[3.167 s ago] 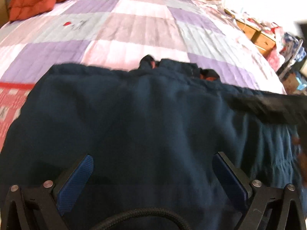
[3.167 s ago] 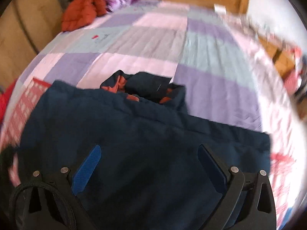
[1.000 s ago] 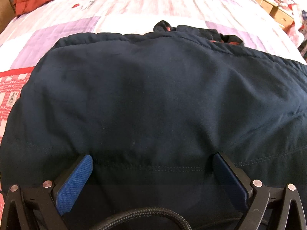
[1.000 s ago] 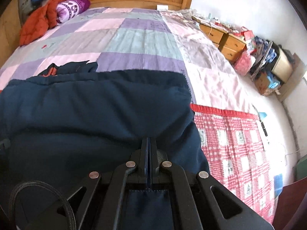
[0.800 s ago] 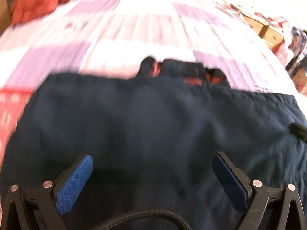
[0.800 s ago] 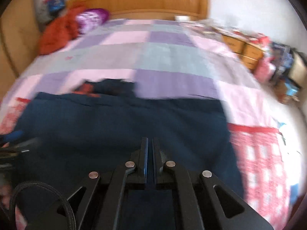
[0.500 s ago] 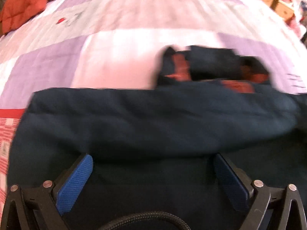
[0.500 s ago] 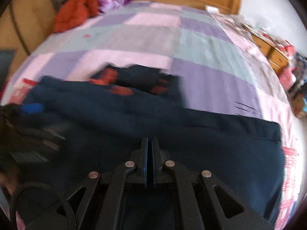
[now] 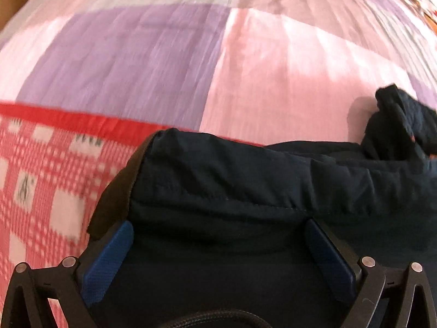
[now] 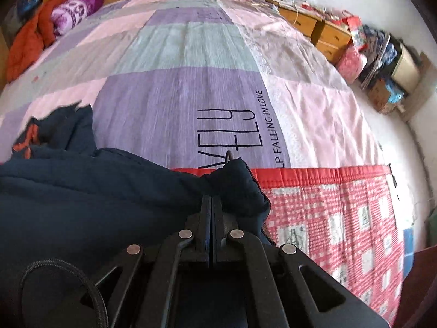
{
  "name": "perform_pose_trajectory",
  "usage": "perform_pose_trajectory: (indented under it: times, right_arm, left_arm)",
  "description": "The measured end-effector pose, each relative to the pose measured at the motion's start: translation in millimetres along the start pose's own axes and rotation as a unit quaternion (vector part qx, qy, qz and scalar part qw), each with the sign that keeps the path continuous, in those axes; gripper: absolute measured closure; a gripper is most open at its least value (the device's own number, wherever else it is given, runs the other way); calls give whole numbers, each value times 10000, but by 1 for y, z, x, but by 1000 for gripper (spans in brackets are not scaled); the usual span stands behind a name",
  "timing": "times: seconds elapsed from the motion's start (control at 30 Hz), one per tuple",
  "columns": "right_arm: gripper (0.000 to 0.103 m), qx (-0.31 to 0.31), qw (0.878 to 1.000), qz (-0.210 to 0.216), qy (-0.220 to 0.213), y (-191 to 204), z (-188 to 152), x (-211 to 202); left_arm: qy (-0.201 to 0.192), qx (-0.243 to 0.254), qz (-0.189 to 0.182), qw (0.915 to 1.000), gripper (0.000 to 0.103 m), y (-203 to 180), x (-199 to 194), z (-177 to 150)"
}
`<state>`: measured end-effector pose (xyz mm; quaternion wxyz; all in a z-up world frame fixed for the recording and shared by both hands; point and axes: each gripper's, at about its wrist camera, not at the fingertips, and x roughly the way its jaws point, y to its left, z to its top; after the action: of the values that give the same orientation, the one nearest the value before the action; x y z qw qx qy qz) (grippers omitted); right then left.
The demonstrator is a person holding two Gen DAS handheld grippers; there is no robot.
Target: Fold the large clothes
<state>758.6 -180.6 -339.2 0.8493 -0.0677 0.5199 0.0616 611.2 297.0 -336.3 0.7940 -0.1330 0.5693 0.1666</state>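
Observation:
A dark navy padded jacket (image 9: 245, 186) with orange lining lies on the bed, its near part folded over into a thick roll. My left gripper (image 9: 218, 235) is open, blue pads (image 9: 109, 254) spread on either side of the folded edge at the jacket's left corner. My right gripper (image 10: 211, 205) is shut on a bunched corner of the jacket (image 10: 235, 180) at its right side. The collar with orange lining (image 10: 30, 139) sticks out beyond the fold, also in the left wrist view (image 9: 401, 120).
The bed has a purple, pink and grey patchwork quilt (image 10: 177, 87) and a red checked blanket (image 10: 341, 218) at the near edge. An orange garment and a purple pillow (image 10: 71, 11) lie by the headboard. Wooden drawers and clutter (image 10: 355, 41) stand right.
The jacket's near part has been folded forward toward the collar. My right gripper closed on the jacket's right corner and carried it forward. My left gripper moved left to the jacket's left corner, staying open.

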Motion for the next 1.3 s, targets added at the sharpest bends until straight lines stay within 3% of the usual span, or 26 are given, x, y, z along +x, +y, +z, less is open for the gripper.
perform_pose_trajectory:
  times: [0.03, 0.1, 0.23, 0.4, 0.5, 0.6, 0.67, 0.77, 0.83, 0.9, 0.97, 1.03, 1.07, 1.2, 1.3]
  right_arm:
    - [103, -8, 9999, -23, -102, 1, -2, -7]
    - [103, -135, 9982, -63, -578, 11, -11, -38]
    - [103, -482, 9884, 721, -1246, 52, -66, -108]
    - [103, -1022, 9778, 1345, -1237, 135, -157, -145]
    - [103, -1442, 9756, 1289, -1036, 166, -191, -139]
    - [103, -1546, 9764, 1093, -1039, 141, -209, -127]
    - [103, -1299, 9812, 904, -1105, 101, -210, -125]
    - [103, -940, 9857, 805, -1140, 46, -210, -126]
    - [103, -912, 9879, 23, -1252, 17, -212, -129]
    - [103, -471, 9921, -235, -1135, -17, -214, -125]
    - [103, -20, 9966, -633, -536, -54, -220, -107]
    - [103, 419, 9972, -575, -220, -81, -230, -102]
    - [103, 601, 9964, -530, -291, -89, -238, -110]
    - [103, 211, 9955, -514, -769, -64, -255, -149]
    - [103, -294, 9924, -3, -1198, -7, -264, -179]
  left_arm:
    - [-17, -53, -4, 10000, 2, -1, -8, -2]
    - [-492, 55, -174, 9986, 2, -10, -44, -19]
    - [-1278, 556, -393, 9895, 1, -46, -113, -95]
    - [-1387, 1023, -386, 9843, 1, -96, -130, -191]
    - [-1311, 1183, -152, 9842, 1, -107, -115, -222]
    - [-1375, 703, -93, 9880, 0, -65, -105, -221]
    - [-1420, 474, 214, 9885, 0, -31, -100, -211]
    - [-1323, 156, 270, 9907, 0, 20, -93, -200]
    - [-1282, 28, 270, 9914, 0, 47, -89, -194]
    - [-1145, 56, 103, 9934, 0, 53, -84, -195]
    - [-1294, 384, 343, 9903, 0, 44, -87, -197]
    - [-1352, 413, 415, 9891, 0, 42, -89, -199]
    - [-1331, 315, 377, 9899, 0, 43, -90, -202]
    - [-1406, -62, 337, 9895, 0, 50, -113, -218]
    - [-1671, -11, -64, 9859, 0, 38, -139, -244]
